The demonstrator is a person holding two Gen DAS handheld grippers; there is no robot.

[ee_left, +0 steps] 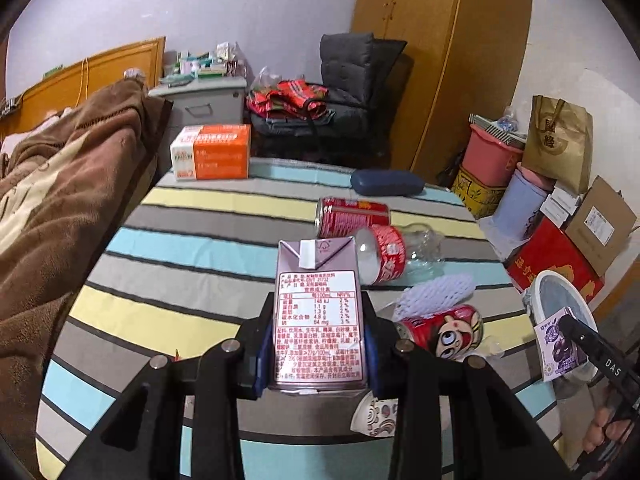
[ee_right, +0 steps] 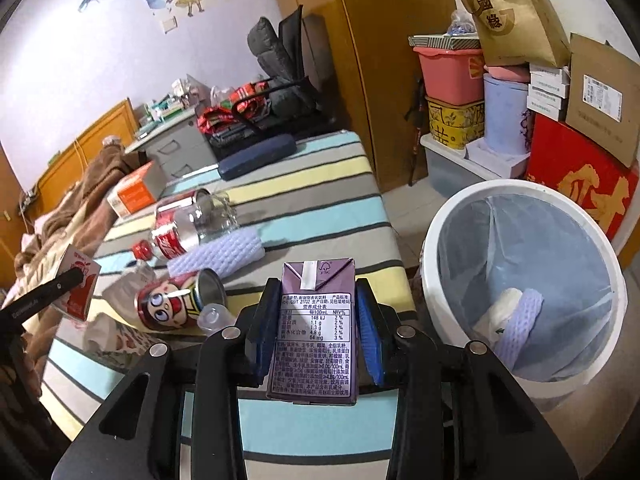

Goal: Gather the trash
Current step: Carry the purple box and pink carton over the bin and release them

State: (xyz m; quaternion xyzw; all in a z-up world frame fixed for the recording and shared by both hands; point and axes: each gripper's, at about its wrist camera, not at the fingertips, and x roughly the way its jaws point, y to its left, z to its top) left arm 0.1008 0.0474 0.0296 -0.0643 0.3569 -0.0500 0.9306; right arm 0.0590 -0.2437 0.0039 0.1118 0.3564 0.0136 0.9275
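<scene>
Striped bedding (ee_left: 192, 248) carries the litter: two red cans, a clear bottle (ee_left: 394, 254) and foam netting (ee_right: 218, 256); the left gripper (ee_left: 318, 344) clamps a pink drink carton (ee_left: 318, 316), its base hidden between the fingers; the right gripper (ee_right: 316, 328) clamps a purple drink carton (ee_right: 316, 332) beside the lined white bin (ee_right: 520, 280), whose far rim is cut off in the left wrist view.

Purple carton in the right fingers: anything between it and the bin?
Nothing visible. The purple carton is clamped in the right gripper, and the white bin stands open just to its right, beside the bed, with only bare floor between.
</scene>
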